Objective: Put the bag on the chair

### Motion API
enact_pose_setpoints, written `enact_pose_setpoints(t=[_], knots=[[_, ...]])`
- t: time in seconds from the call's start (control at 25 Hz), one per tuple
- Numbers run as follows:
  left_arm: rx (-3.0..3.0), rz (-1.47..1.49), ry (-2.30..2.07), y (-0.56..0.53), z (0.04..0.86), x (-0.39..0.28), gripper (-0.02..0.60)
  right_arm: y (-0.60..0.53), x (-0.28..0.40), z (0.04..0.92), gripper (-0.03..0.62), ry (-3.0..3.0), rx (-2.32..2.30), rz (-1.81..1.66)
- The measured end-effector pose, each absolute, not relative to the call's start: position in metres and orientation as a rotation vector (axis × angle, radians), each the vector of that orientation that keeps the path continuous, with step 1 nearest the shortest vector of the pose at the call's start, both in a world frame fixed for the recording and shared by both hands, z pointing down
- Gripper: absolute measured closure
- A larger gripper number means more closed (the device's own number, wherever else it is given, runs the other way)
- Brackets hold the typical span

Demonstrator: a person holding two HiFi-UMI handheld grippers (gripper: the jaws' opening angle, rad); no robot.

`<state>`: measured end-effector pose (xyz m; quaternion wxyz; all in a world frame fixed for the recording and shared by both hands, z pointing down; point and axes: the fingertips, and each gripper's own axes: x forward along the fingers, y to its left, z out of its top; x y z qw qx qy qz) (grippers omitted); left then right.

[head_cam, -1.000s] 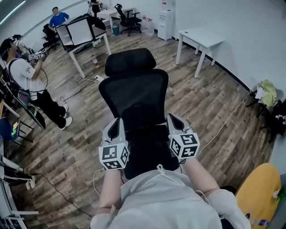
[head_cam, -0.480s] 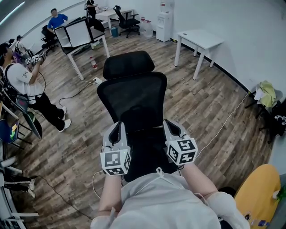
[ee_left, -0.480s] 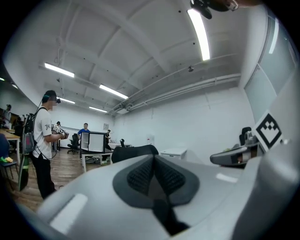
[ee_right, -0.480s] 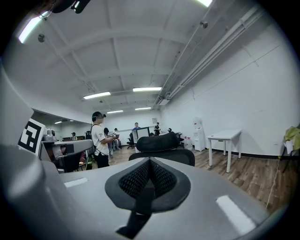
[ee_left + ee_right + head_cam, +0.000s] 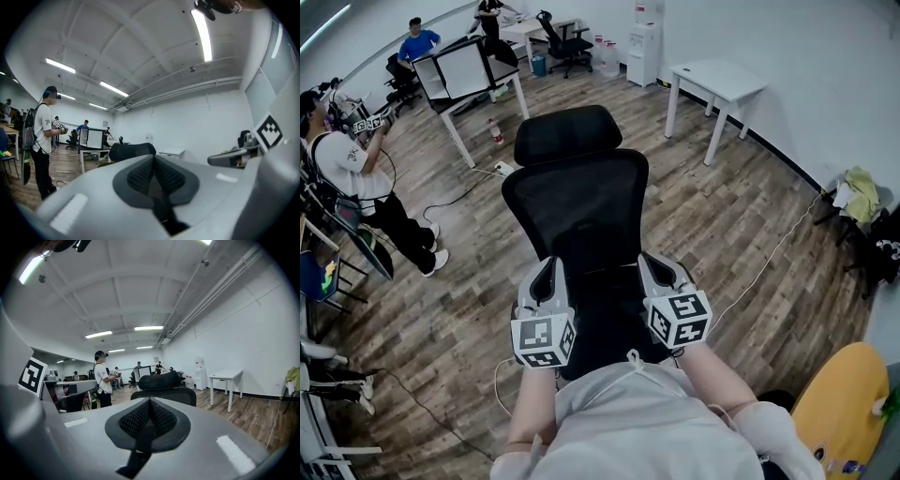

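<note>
Tools: two showed, left tool and right tool.
Near mesh chair: one stood.
Far right white table: one stood.

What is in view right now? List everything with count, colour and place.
office chair: one, black, centre
table: one, white, right by the wall
water dispenser: one, white, back wall
desk: one, white panels, back left
person in white shirt: one, left edge
person in blue shirt: one, far back left
yellow rounded object: one, bottom right
left gripper: one, grey, shut, empty, at seat's left
right gripper: one, grey, shut, empty, at seat's right
</note>
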<state>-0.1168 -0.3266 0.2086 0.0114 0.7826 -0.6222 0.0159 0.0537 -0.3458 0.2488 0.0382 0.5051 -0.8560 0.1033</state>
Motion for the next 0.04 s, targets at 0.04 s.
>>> enact_pose_setpoints(t=[0.04], knots=[[2.436,0.047,-1.937,-0.3268,0.2093,-0.1170,0.575,-0.3458,0.0527,0.2482,0.595,-2.627,1.544,0.312]])
